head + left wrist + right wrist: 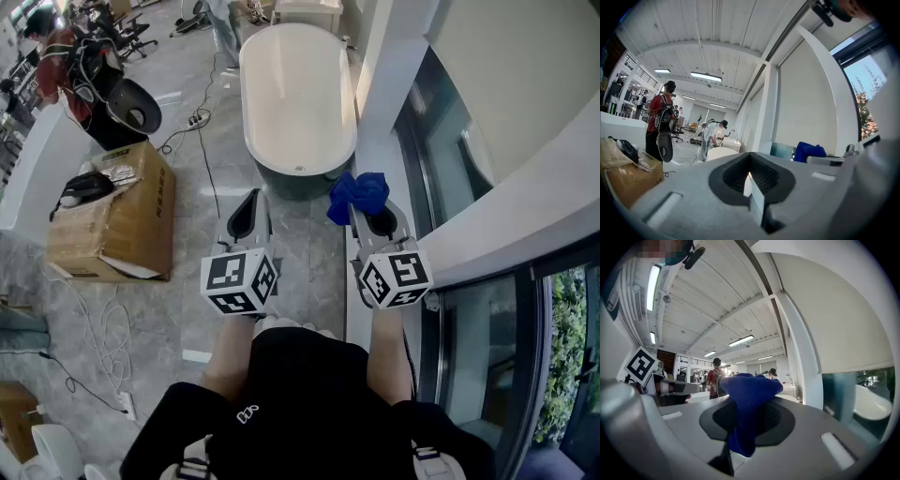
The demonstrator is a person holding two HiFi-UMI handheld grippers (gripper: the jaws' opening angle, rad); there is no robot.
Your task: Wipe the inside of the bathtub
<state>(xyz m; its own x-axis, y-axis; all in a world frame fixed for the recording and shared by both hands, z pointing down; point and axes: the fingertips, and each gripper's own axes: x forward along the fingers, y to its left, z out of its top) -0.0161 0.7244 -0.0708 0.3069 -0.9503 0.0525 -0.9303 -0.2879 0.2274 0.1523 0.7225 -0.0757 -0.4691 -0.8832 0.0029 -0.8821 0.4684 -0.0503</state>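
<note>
A white oval bathtub (298,94) with a dark outer shell stands on the grey tiled floor ahead of me. My right gripper (367,212) is shut on a blue cloth (357,192), held just short of the tub's near end. In the right gripper view the blue cloth (746,404) is pinched between the jaws and bunches up above them. My left gripper (247,214) is level with the right one, jaws together and holding nothing. The tub (723,152) shows small and far off in the left gripper view.
A cardboard box (114,214) with a dark object on top sits at my left. Cables (202,141) trail over the floor toward the tub. A white pillar (386,84) and glass wall run along the right. People stand at the far left (56,52) and beyond the tub (223,28).
</note>
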